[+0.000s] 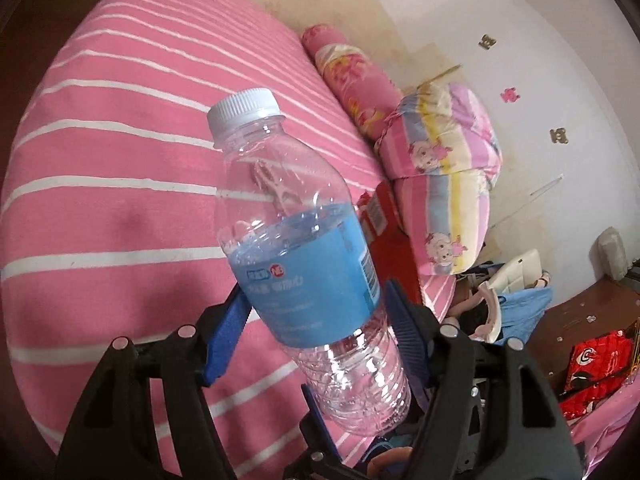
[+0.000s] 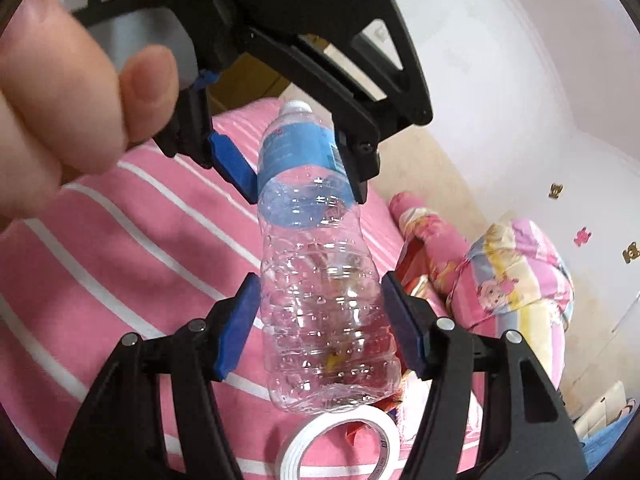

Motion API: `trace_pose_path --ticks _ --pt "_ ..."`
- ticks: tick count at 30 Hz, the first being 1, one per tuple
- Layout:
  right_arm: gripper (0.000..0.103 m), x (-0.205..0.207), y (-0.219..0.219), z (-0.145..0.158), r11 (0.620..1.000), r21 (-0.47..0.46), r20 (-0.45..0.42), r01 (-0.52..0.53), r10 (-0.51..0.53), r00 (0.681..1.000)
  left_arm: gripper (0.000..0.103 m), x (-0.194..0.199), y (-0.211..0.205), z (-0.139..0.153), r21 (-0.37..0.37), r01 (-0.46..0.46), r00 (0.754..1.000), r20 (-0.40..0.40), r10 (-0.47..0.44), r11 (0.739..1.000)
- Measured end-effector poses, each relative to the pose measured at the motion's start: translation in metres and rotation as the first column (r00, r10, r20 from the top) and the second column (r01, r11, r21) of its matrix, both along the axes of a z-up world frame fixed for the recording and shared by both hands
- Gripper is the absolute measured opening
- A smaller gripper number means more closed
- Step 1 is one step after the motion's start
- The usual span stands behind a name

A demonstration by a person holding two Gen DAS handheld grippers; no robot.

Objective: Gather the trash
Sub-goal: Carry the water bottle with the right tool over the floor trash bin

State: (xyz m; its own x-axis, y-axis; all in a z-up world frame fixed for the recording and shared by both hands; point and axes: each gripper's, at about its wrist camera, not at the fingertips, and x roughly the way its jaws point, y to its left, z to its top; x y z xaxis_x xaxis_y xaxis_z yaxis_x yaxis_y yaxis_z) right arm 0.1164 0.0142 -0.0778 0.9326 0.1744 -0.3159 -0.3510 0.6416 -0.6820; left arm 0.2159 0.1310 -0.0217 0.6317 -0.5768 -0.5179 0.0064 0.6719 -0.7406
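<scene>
1. Bottle (image 1: pixel 308 256): a clear, empty plastic water bottle with a white cap (image 1: pixel 243 111) and a blue label (image 1: pixel 316 276), held up in the air above the bed, tilted with the cap pointing far and left in the left wrist view.
2. Left gripper (image 1: pixel 316 316) is clamped on the bottle, its blue pads pressing the label band from both sides.
3. Right gripper (image 2: pixel 318 316) sits around the ribbed lower half of the same bottle (image 2: pixel 320 280); its blue pads (image 2: pixel 240 320) lie just beside the plastic on each side, but I cannot tell whether they actually press it.
4. In the right wrist view the left gripper (image 2: pixel 300 168) shows farther up, grasping the label, with the person's hand (image 2: pixel 68 108) at the left edge.
5. A roll of white tape (image 2: pixel 340 448) lies on the bed, near the bottle's base.
6. The bed cover (image 1: pixel 120 160) is pink with white stripes.
7. A folded cartoon quilt (image 1: pixel 444 176) and a pink pillow (image 1: pixel 352 80) rest against the far wall, right of the bottle.
8. A red box (image 1: pixel 384 236) lies just beside the quilt.
</scene>
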Motion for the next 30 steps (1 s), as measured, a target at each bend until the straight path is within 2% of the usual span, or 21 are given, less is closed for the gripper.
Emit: trace_pose_path --ticks 5,8,11,21,27,30 --pt "0.062 -0.029 0.004 0.014 0.999 0.0 0.052 -0.038 0.038 0.998 0.065 -0.032 0.007 0.01 -0.037 -0.036 0.999 0.028 0.037 0.999" --pt "0.062 -0.041 0.001 0.02 0.999 -0.014 0.079 -0.05 0.051 0.996 0.064 -0.048 0.006 0.016 -0.071 -0.039 0.999 0.028 0.041 0.997" --pt "0.062 -0.061 -0.001 0.026 0.998 -0.03 0.108 -0.059 0.062 0.992 0.064 -0.067 0.001 0.025 -0.075 -0.032 0.999 0.04 0.035 0.997" --pt "0.062 -0.13 -0.034 0.055 0.998 -0.069 0.216 -0.004 0.019 0.976 0.064 -0.124 -0.039 0.071 -0.068 0.113 0.99 0.098 -0.106 0.991" --pt "0.062 -0.165 -0.073 0.073 0.996 -0.053 0.265 0.077 -0.061 0.962 0.064 -0.149 -0.09 0.1 -0.041 0.231 0.965 0.135 -0.224 0.972" --pt "0.062 -0.182 -0.095 0.075 0.991 -0.045 0.281 0.129 -0.111 0.953 0.064 -0.161 -0.122 0.108 -0.021 0.297 0.946 0.145 -0.291 0.955"
